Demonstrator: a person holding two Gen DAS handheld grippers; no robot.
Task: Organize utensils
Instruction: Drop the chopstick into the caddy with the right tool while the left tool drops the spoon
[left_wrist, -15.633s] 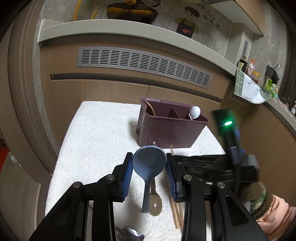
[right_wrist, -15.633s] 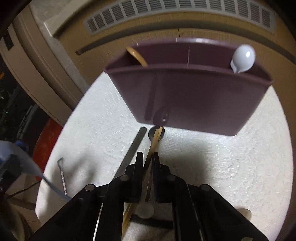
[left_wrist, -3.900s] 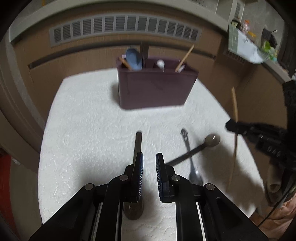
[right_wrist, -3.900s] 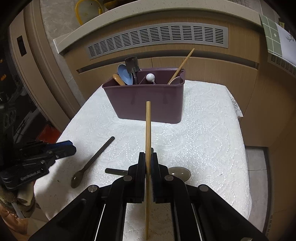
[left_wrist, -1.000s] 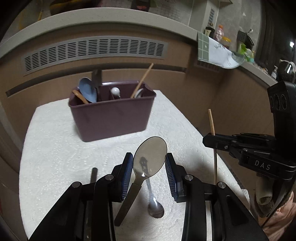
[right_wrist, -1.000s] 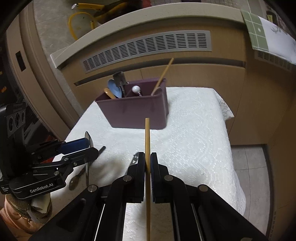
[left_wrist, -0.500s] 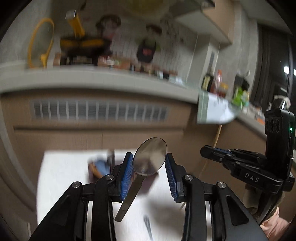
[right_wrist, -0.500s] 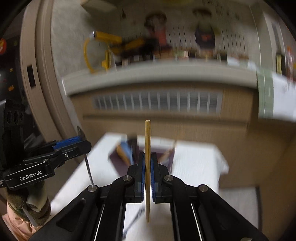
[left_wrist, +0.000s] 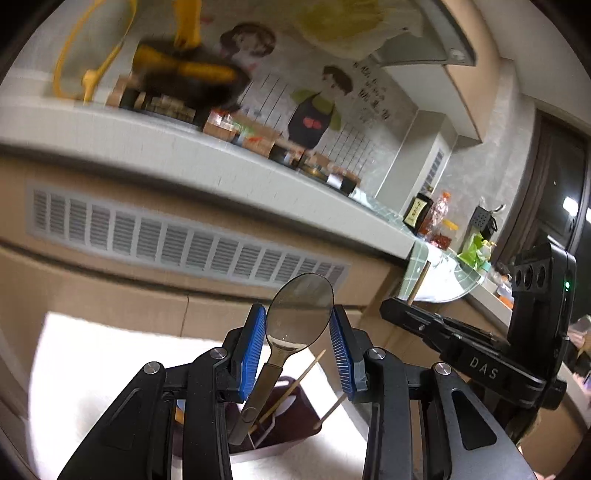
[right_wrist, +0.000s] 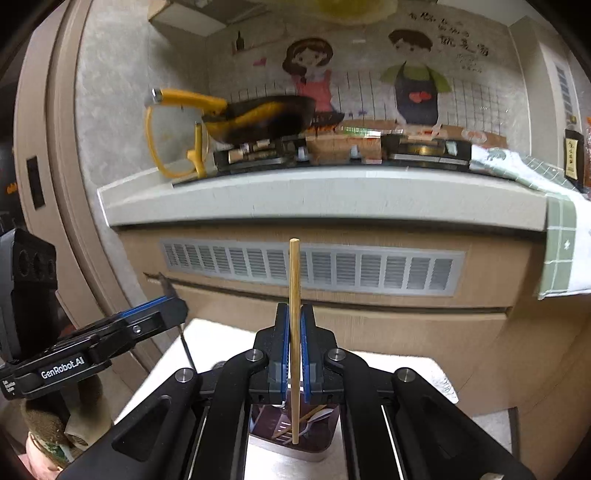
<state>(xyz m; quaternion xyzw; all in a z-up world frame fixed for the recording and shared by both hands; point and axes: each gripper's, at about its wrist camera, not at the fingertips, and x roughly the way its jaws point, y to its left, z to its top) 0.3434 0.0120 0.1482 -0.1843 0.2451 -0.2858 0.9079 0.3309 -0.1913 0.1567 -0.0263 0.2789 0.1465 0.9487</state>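
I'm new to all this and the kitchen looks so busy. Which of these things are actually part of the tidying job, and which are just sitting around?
Part of the job:
- metal spoon in the left gripper
- wooden chopstick in the right gripper
- purple utensil holder below both

Just lying about:
- yellow-handled pan
- checked green cloth
- bottles on the counter

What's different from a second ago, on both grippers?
Both grippers have swung up over the purple plastic utensil caddy, which now sits low beneath the fingers instead of ahead on the table. The left gripper still clamps the metal spoon by its bowl; the right gripper still holds the upright wooden chopstick. Nothing released.
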